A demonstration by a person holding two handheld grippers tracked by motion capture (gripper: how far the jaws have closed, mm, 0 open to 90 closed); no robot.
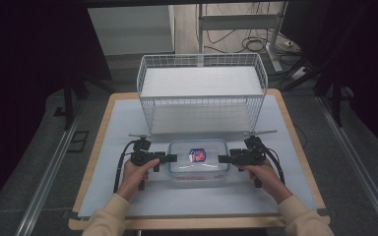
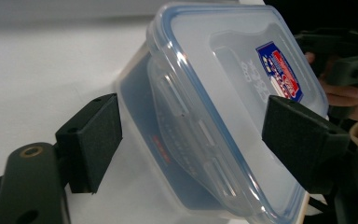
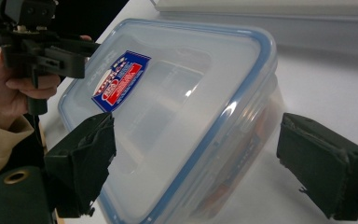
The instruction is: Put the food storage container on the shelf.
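A clear plastic food container [image 1: 198, 160] with a blue-rimmed lid and a red and blue label [image 1: 197, 155] lies on the white mat, between my two grippers. My left gripper [image 1: 171, 158] stands open at its left end. In the left gripper view the container [image 2: 214, 116] sits between that gripper's wide-apart fingers [image 2: 93, 140]. At the right end my right gripper [image 1: 223, 159] is open too, and the right gripper view shows the container [image 3: 177, 116] between its fingers [image 3: 81, 163]. Something orange-red shows faintly inside, low against the wall.
A white wire basket shelf [image 1: 202, 93] with two levels stands just behind the container at the mat's back. The wooden table edge [image 1: 93, 162] frames the white mat [image 1: 197, 196]. Black curtains and cables surround the table.
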